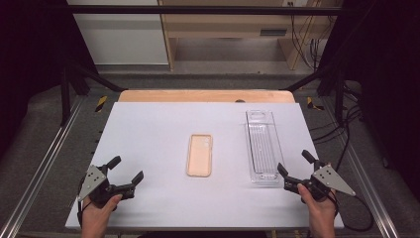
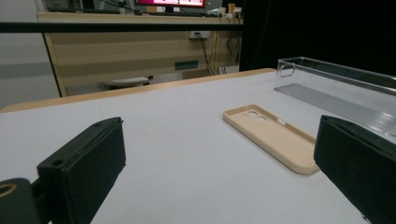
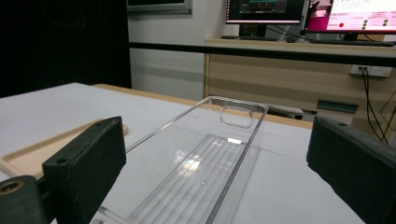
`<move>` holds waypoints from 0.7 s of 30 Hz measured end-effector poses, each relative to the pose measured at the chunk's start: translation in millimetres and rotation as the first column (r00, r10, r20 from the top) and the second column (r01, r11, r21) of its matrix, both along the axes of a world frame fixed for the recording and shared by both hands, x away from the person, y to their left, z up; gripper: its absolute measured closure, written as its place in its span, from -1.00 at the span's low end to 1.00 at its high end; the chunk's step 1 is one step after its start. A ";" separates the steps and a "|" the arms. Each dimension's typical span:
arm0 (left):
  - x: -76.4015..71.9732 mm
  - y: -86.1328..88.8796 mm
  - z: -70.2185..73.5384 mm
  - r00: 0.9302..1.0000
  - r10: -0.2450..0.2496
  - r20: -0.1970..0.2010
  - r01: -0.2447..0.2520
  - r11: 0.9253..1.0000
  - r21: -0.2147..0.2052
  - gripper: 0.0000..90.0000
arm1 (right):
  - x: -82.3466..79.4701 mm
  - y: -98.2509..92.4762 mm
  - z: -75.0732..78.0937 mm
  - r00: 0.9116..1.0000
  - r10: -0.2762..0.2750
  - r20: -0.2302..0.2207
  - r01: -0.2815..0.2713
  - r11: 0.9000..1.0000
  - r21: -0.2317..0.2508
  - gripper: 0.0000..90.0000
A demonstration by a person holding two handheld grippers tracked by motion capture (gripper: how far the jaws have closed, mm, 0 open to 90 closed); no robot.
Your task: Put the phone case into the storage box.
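Both grippers parked low at the near edge of the bench (image 1: 148,124), one in each hand, nothing held. Left gripper (image 1: 127,169) sits at the near left corner, fingers spread wide, aimed forward and a bit toward the centre; bare white bench surface between them. Right gripper (image 1: 295,164) sits at the near right, fingers also spread wide, nothing clamped. Tan phone case (image 1: 199,154) lies flat mid-bench, open side up, camera cutout at the far end, long axis running away from the person. Clear plastic tray (image 1: 263,147) lies flat to the right of the case, parallel to it, well apart from it, handle slot at the far end. Tray's near end is just ahead of the right gripper's fingers; from above, the inner finger looks very close to the tray's near corner, can't tell if it touches. Left gripper view: the case (image 2: 275,135) is ahead and to the right, partly behind the right-hand finger (image 2: 355,158), tray (image 2: 341,88) beyond it. Right gripper view: the tray (image 3: 201,168) is framed between the two fingers, running straight ahead, ribbed floor visible; the edge of the case (image 3: 32,156) shows behind the left-hand finger (image 3: 86,163). Left gripper is well apart from both objects.
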State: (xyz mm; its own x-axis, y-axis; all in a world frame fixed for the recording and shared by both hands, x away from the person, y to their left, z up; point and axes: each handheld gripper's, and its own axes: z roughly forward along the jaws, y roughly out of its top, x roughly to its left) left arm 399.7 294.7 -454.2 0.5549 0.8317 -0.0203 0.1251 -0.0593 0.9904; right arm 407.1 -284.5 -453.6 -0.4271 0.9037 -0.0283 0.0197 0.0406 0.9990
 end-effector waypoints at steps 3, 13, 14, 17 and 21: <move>-1.2 -2.4 0.5 1.000 0.007 -0.015 -0.008 1.000 -0.011 -0.96 | 0.1 -1.4 0.2 1.000 -0.010 0.007 0.010 1.000 0.015 -0.90; 16.6 -53.5 16.5 0.994 -0.041 -0.103 0.049 0.996 0.069 -0.86 | -0.6 -0.3 -0.5 0.999 -0.037 -0.003 0.037 0.999 0.001 -0.93; 19.2 -57.4 18.5 0.993 -0.045 -0.105 0.053 0.996 0.069 -0.84 | -1.0 -0.7 -0.3 0.999 -0.039 -0.001 0.039 0.999 0.007 -0.93; 25.9 -69.0 24.3 0.992 -0.062 -0.108 0.072 0.994 0.088 -0.86 | -2.1 -2.3 0.5 0.999 -0.037 0.002 0.037 0.999 0.018 -0.94; 33.1 -84.0 30.3 0.988 -0.088 -0.126 0.101 0.990 0.095 -0.88 | -3.1 -3.3 1.4 0.999 -0.045 0.009 0.044 0.999 0.025 -0.95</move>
State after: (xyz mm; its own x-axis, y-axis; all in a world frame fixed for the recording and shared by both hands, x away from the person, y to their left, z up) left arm 432.9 210.6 -423.9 0.6295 0.7769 -0.0104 0.2326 -0.1756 0.9566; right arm 404.0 -287.8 -452.3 -0.3863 0.9223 -0.0095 0.0114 0.0151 0.9998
